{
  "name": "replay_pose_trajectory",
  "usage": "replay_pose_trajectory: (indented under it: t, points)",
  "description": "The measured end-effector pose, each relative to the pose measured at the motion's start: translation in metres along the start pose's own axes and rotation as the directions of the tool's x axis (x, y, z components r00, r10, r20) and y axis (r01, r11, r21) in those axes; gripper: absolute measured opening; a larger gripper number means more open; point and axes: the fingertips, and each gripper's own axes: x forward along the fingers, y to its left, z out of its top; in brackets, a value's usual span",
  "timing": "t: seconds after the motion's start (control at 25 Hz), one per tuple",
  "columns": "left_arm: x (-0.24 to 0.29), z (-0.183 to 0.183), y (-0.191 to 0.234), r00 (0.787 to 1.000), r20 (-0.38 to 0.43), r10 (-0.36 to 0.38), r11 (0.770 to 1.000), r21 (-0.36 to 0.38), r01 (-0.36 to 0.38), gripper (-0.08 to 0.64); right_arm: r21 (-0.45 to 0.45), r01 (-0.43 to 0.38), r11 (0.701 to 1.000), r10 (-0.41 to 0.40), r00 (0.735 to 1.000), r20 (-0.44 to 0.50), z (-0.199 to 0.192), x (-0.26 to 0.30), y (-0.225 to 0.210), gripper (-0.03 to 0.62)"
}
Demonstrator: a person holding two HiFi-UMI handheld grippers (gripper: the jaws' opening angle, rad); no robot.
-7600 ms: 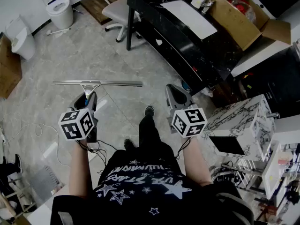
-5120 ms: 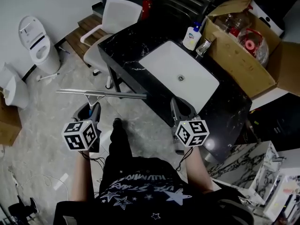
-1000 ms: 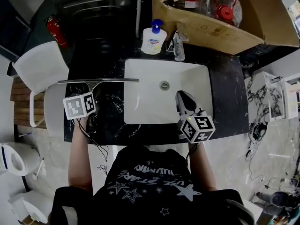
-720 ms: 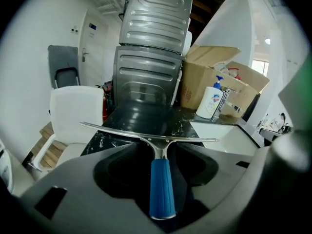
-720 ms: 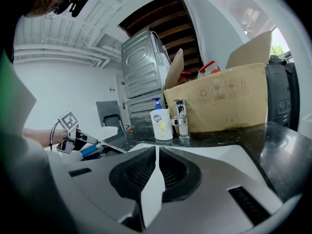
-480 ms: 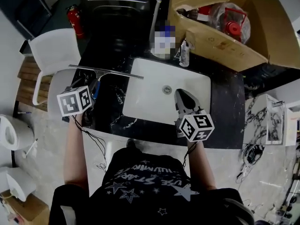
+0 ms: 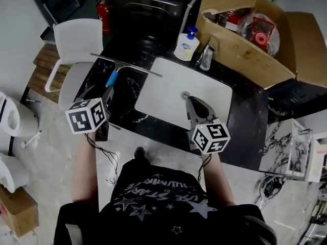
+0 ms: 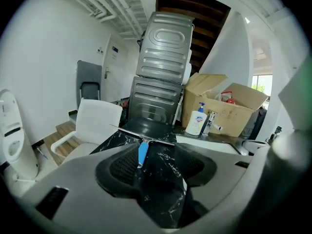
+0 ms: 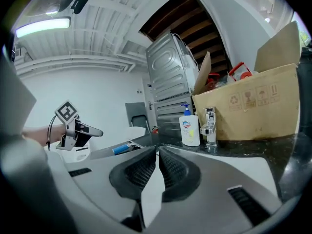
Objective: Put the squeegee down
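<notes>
One squeegee (image 7: 120, 65), a long thin metal blade on a short blue handle, lies flat at the counter's (image 7: 127, 95) left end, blade tip at the sink's (image 7: 171, 93) rim. The left gripper (image 7: 103, 92), jaws just opened wide, holds nothing. The right gripper (image 7: 195, 106), jaws together, is empty.

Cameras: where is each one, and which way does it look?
Head view: on the person's head, looking steeply down at counter and sink; shows arms, left gripper, right gripper.
Left gripper view: on the left gripper, facing the squeegee on the counter; shows its empty jaws, which have just been opening.
Right gripper view: on the right gripper, facing the soap bottle; shows its shut jaws and the left gripper.
Shared: all three see squeegee and soap bottle.
</notes>
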Motion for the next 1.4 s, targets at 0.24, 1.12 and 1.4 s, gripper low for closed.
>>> replay_pose_trajectory:
  t: [0.24,1.12,1.4]
  points:
    - [-0.045,-0.022,-0.038,0.999,0.05,0.017,1.0,-0.005,-0.017,0.193,-0.015,-0.067,0.998,0.067,0.998,0.003,-0.007,-0.031,0.008,0.052]
    - [-0.19,-0.171,-0.153,0.991,0.053,0.121,0.986,-0.123,-0.114,0.04,-0.068,-0.287,0.955,0.283,0.957,-0.064,-0.071,-0.181,0.034,0.052]
    - [-0.225,-0.217,-0.178,0.985,0.026,0.17,0.976,-0.145,-0.165,0.04,-0.067,-0.347,0.935,0.341,0.936,-0.09,-0.093,-0.219,0.04,0.052]
